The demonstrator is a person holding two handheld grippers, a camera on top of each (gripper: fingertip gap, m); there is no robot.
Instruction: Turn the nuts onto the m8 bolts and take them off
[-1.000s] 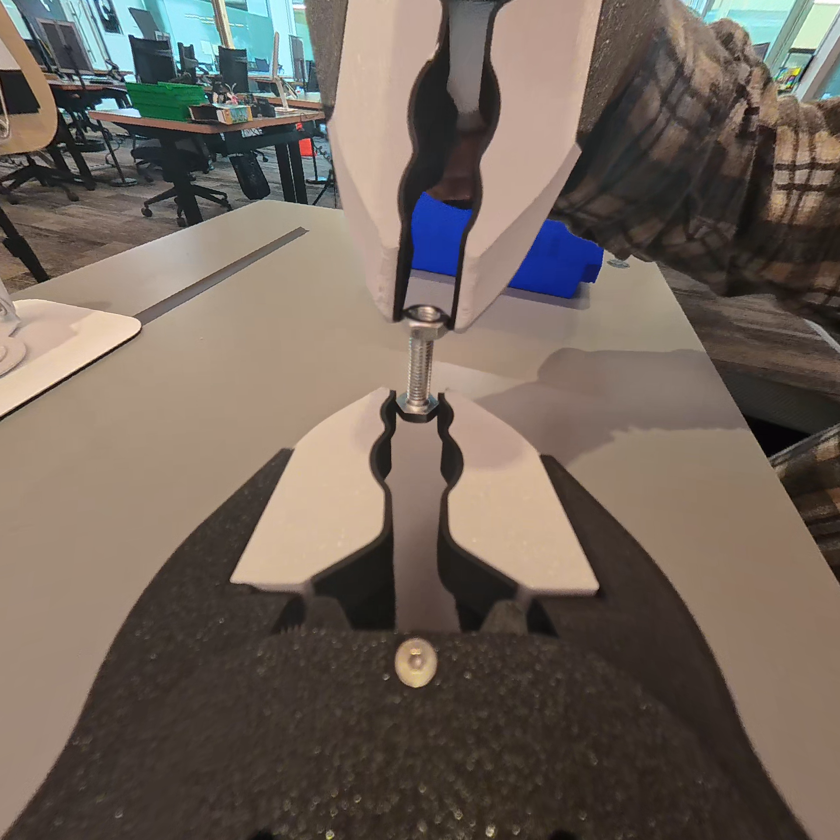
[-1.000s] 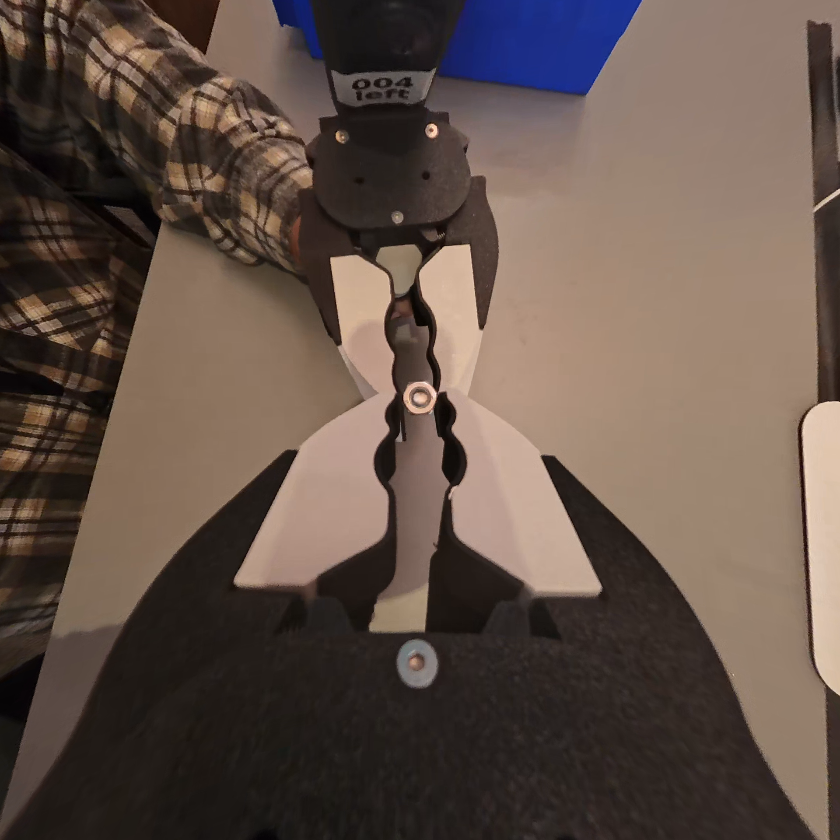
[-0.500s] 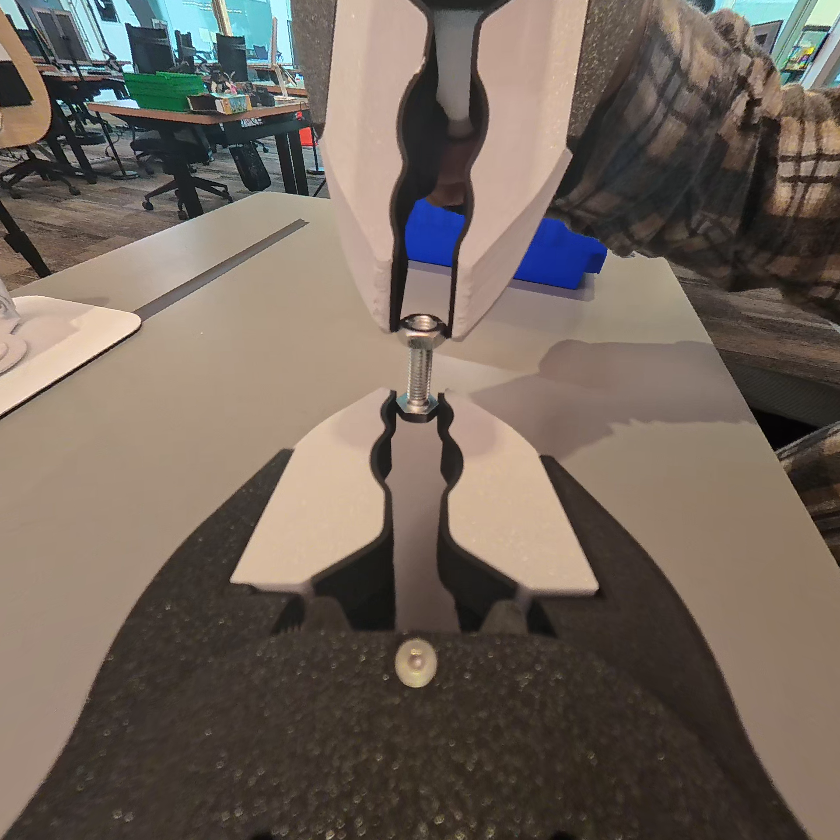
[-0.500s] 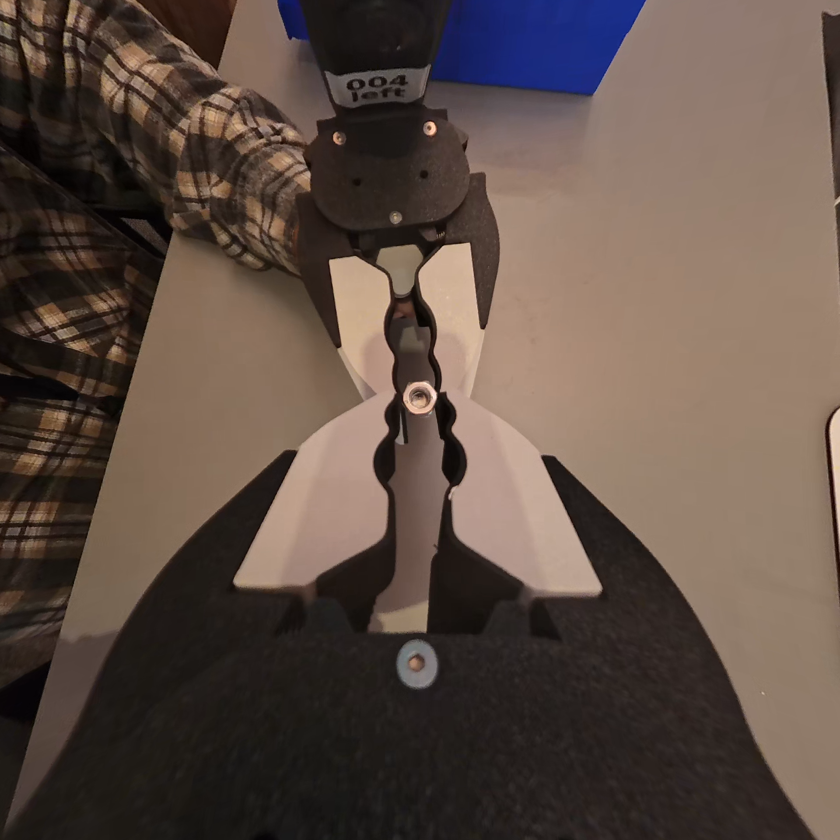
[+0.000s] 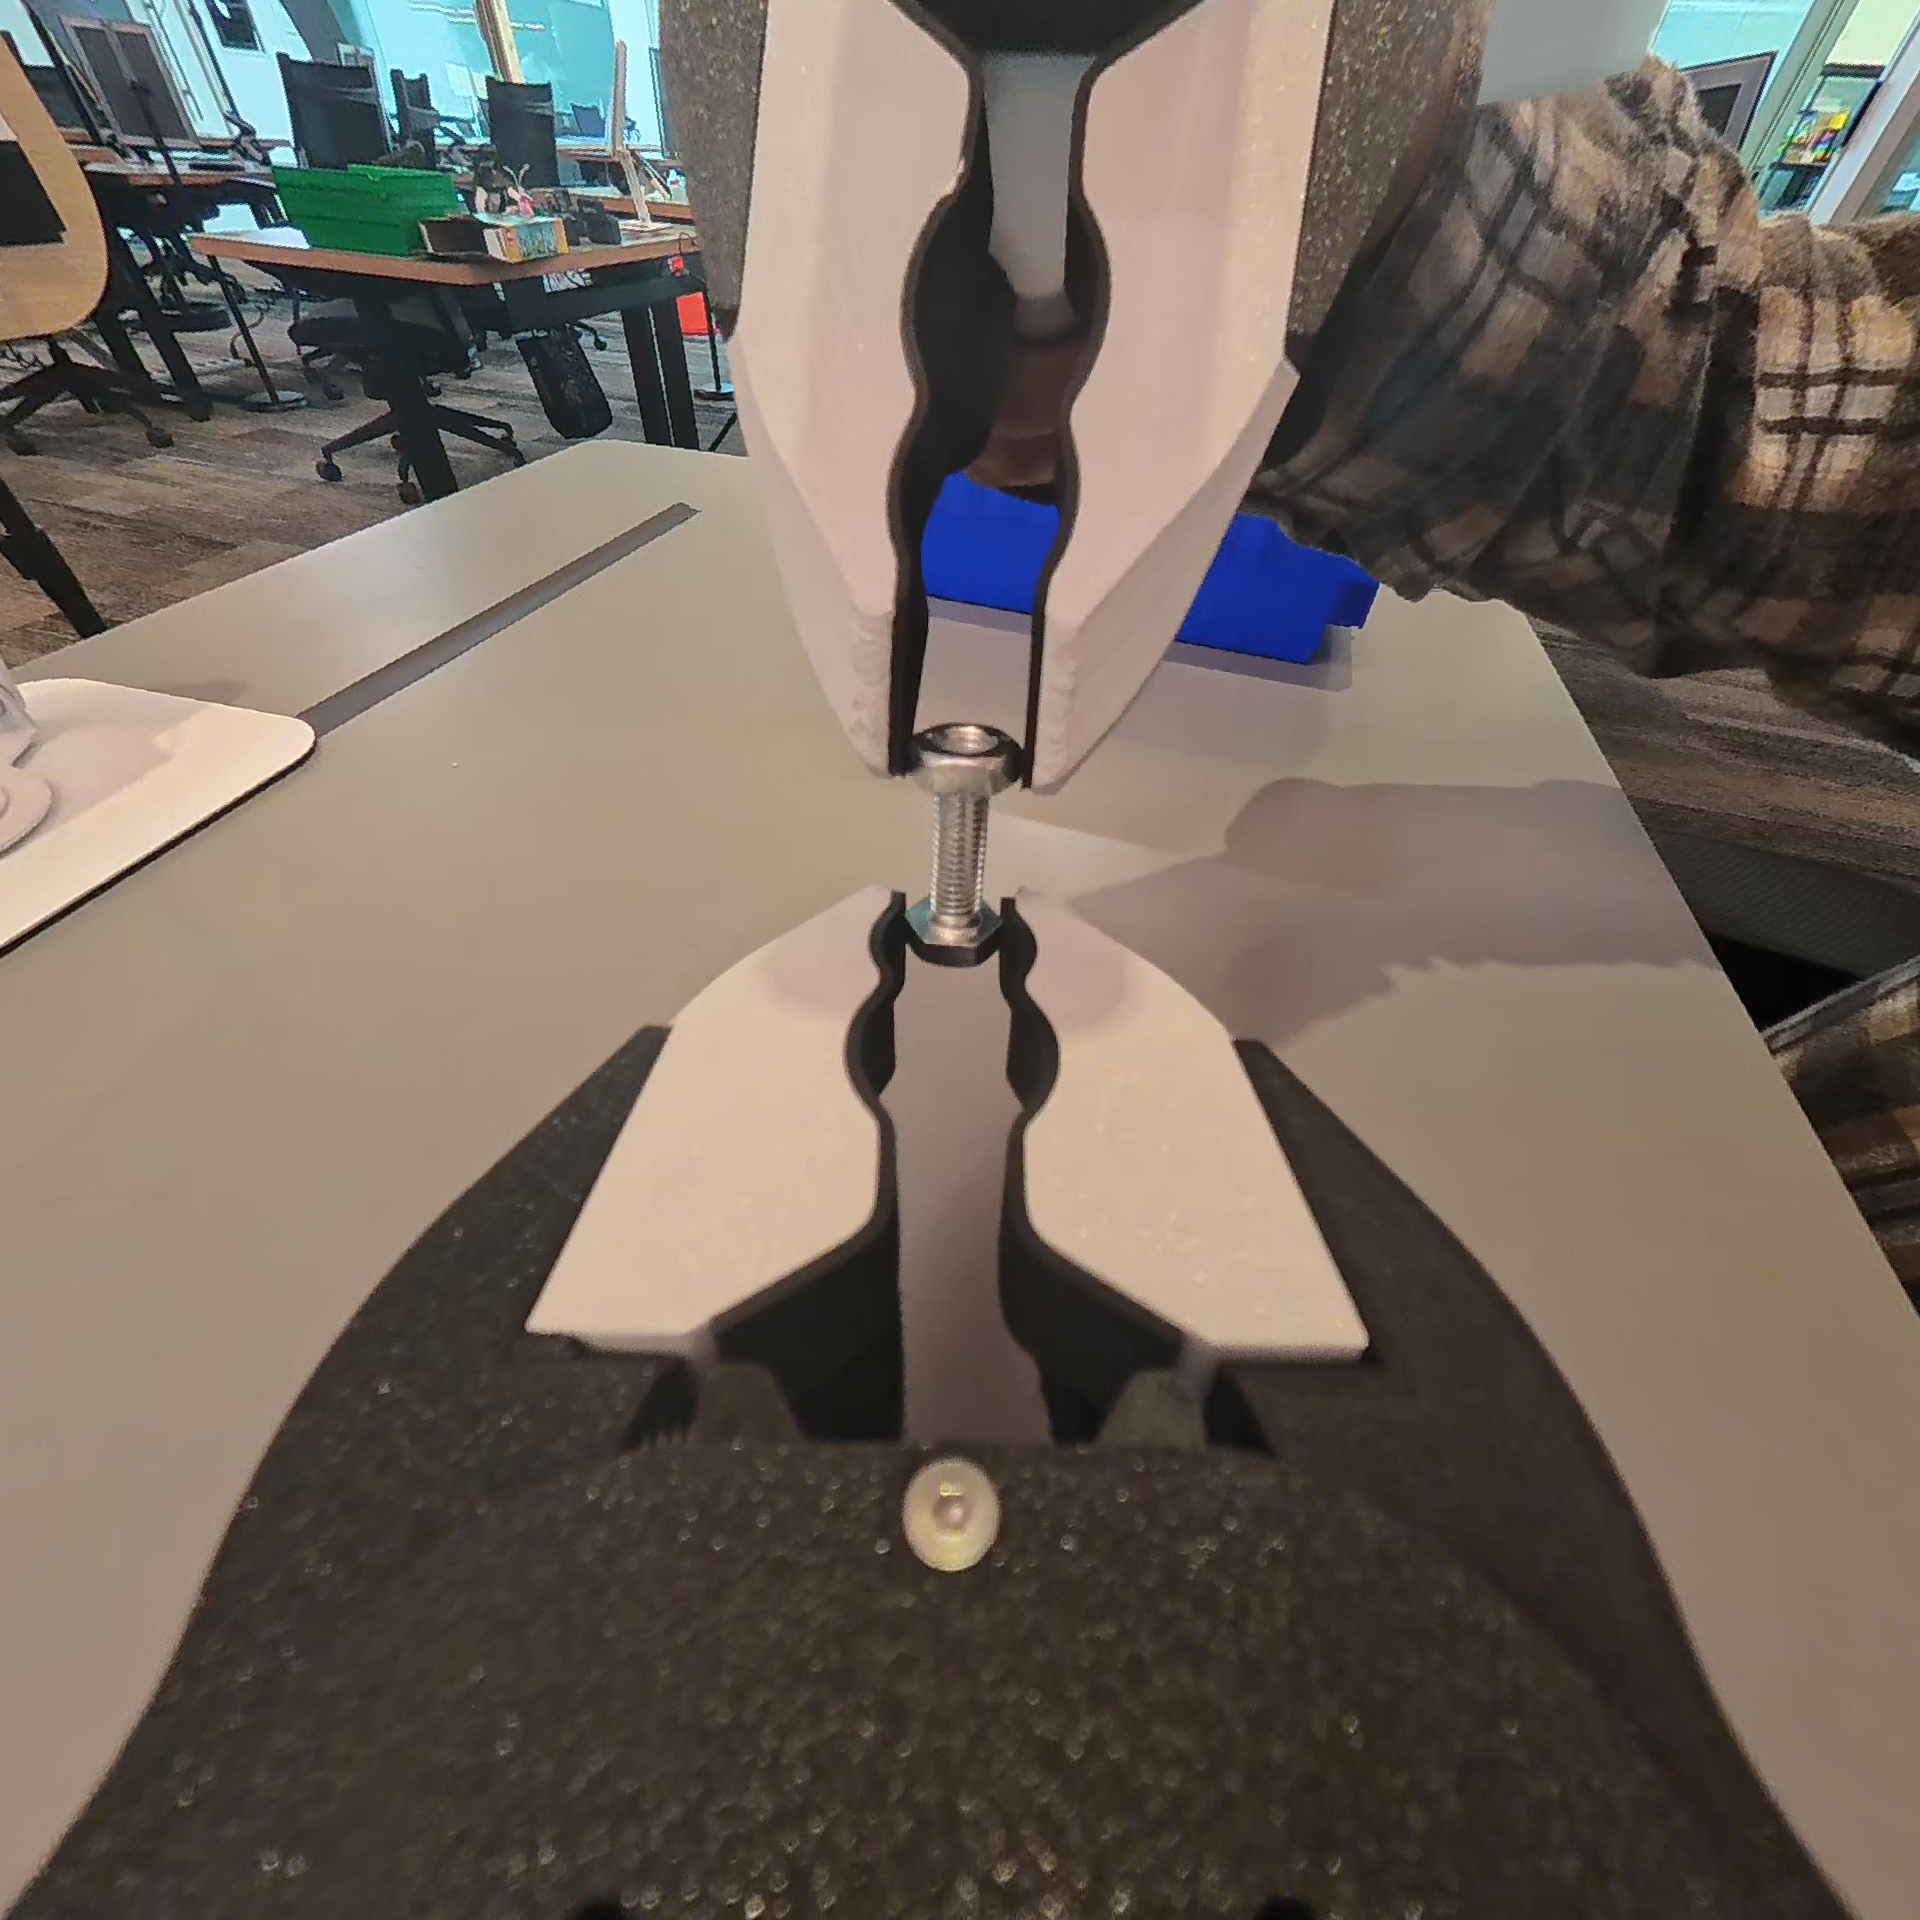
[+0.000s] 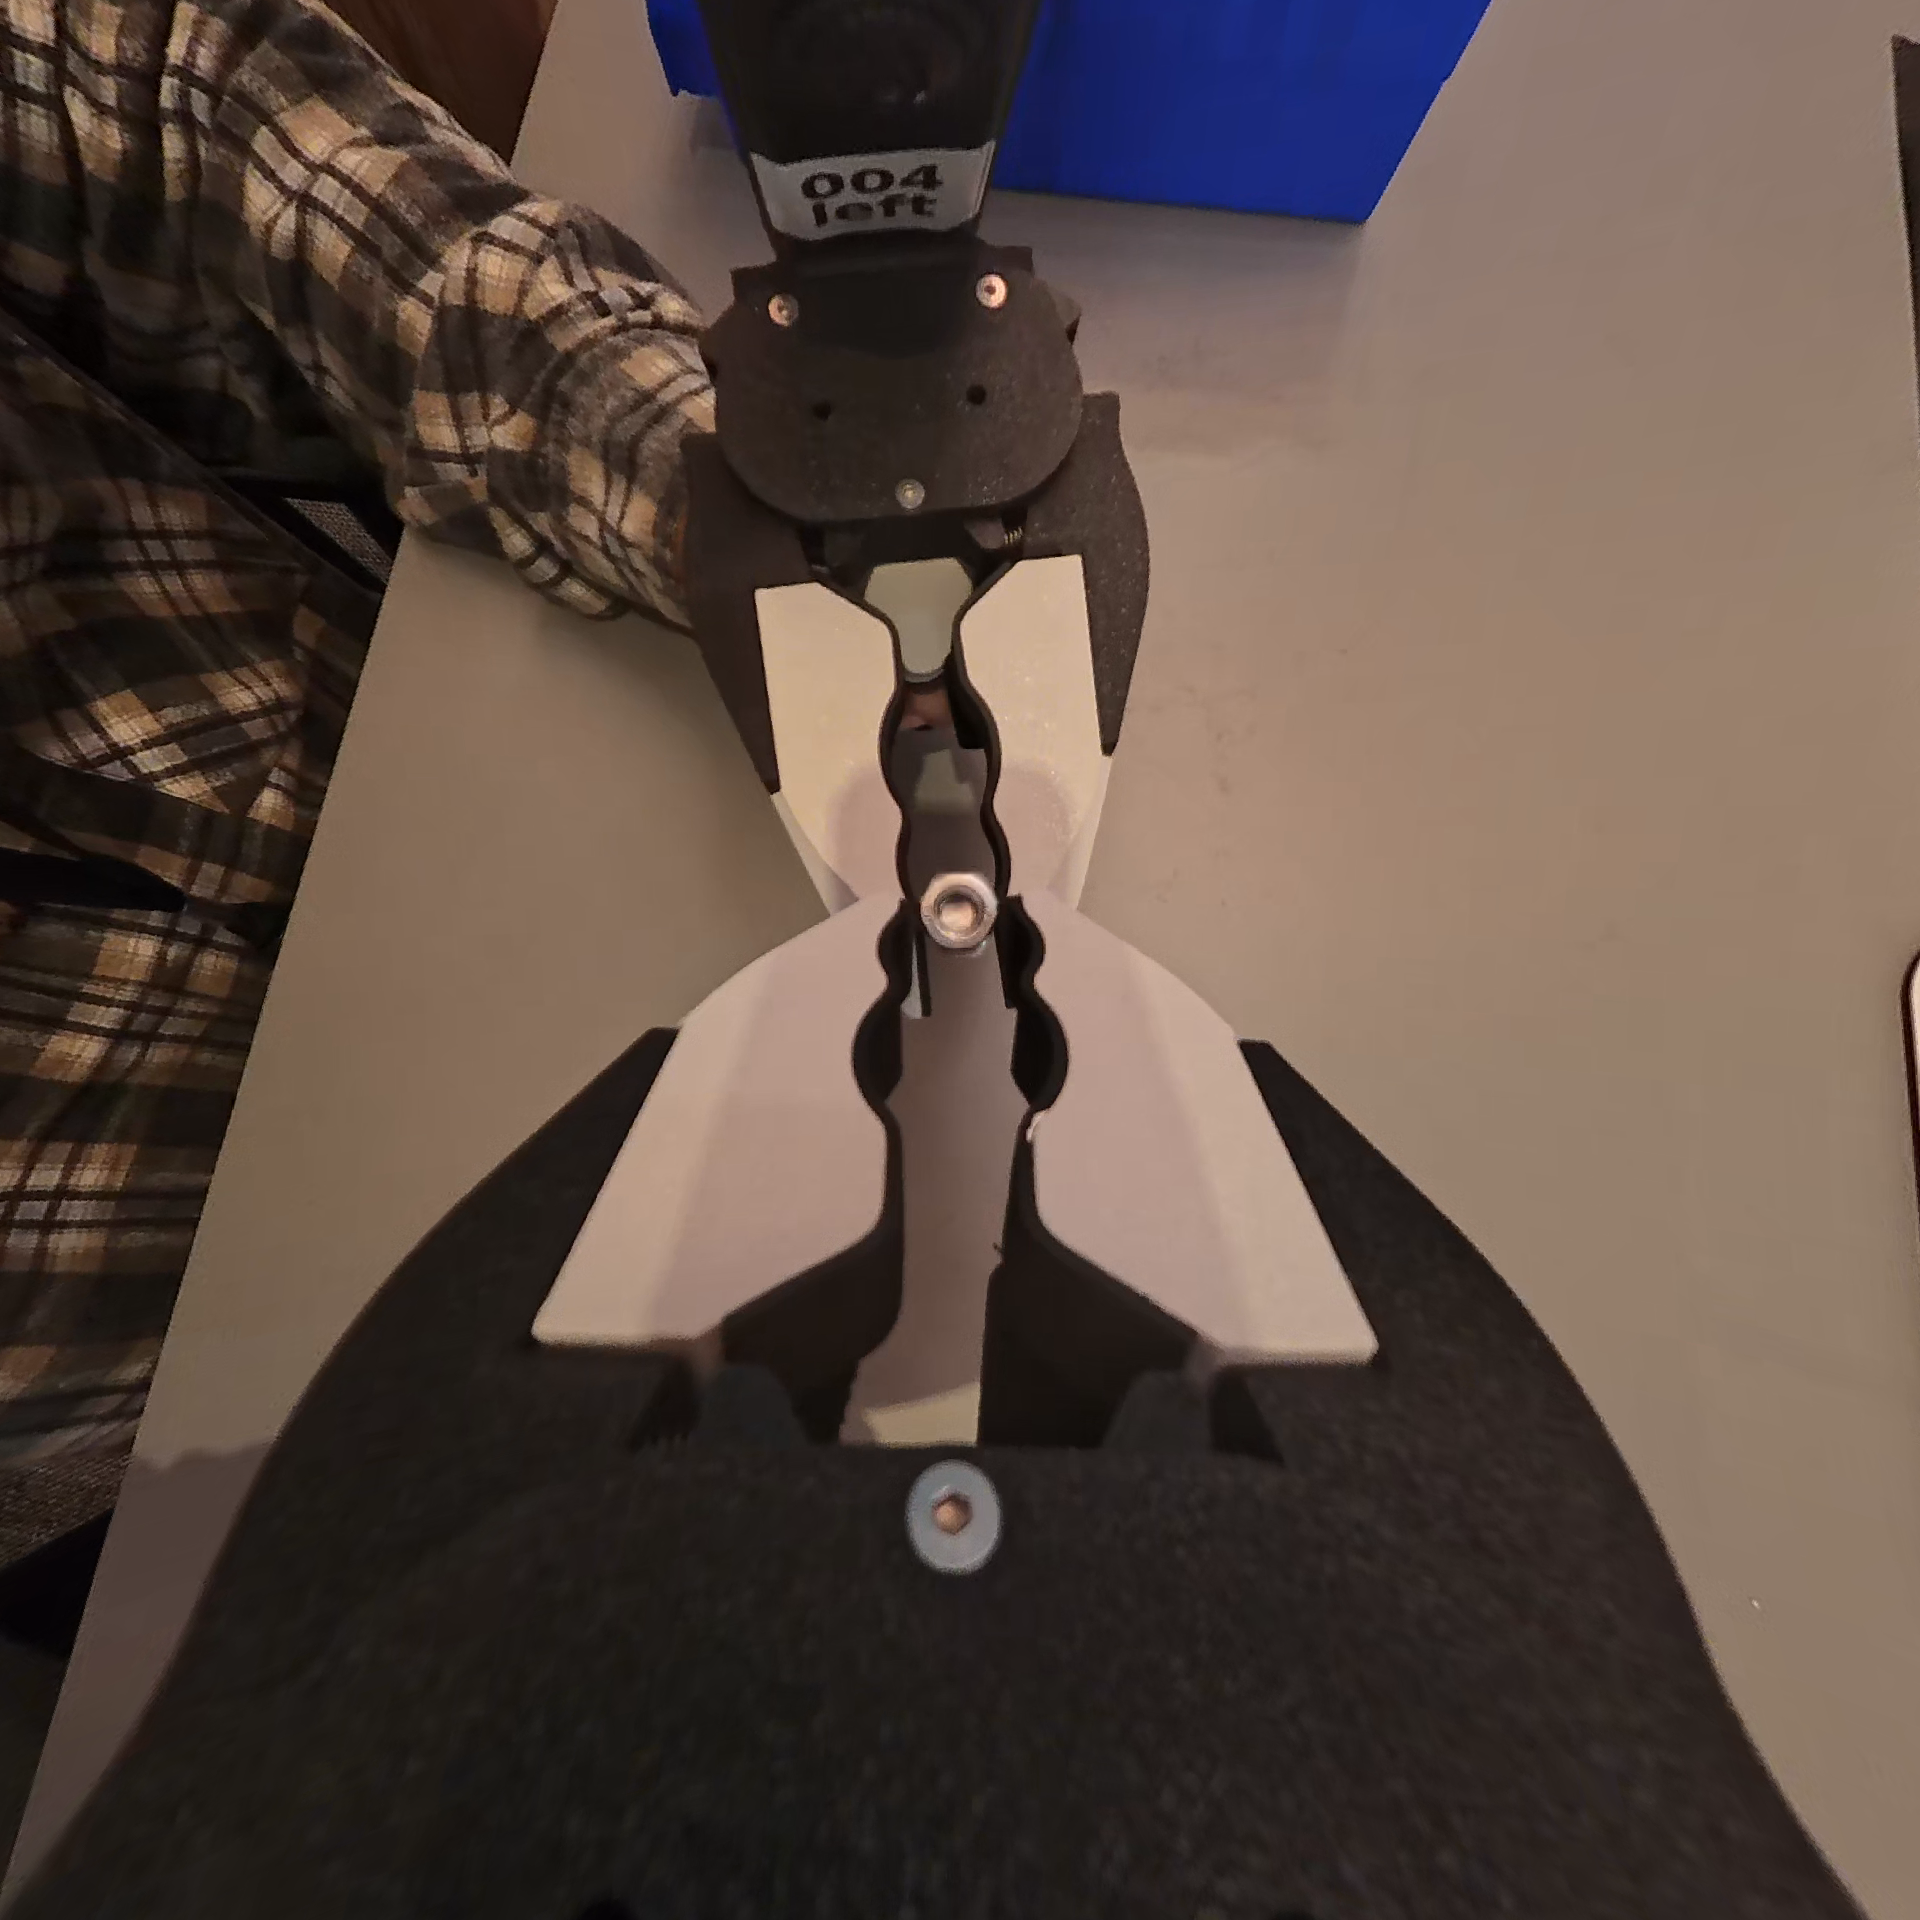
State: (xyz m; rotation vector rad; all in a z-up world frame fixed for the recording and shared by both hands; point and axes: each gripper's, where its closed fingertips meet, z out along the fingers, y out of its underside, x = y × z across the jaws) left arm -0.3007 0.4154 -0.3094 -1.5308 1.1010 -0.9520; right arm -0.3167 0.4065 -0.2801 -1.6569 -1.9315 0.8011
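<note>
Bolt (image 5: 960,860) stands upright between the two claws: the left claw (image 5: 950,928) is clamped on its hex head at the lower end, which holds it against turning, while the right claw (image 5: 964,756) reaches down from above and is clamped on the nut (image 5: 960,755) at the top of the thread. The right wrist view looks straight down the shaft (only the nut (image 6: 961,921) shows there), so the two appear aligned for turning. Blue bin (image 5: 1262,603) sits beyond the right claw on the grey table (image 5: 468,935).
</note>
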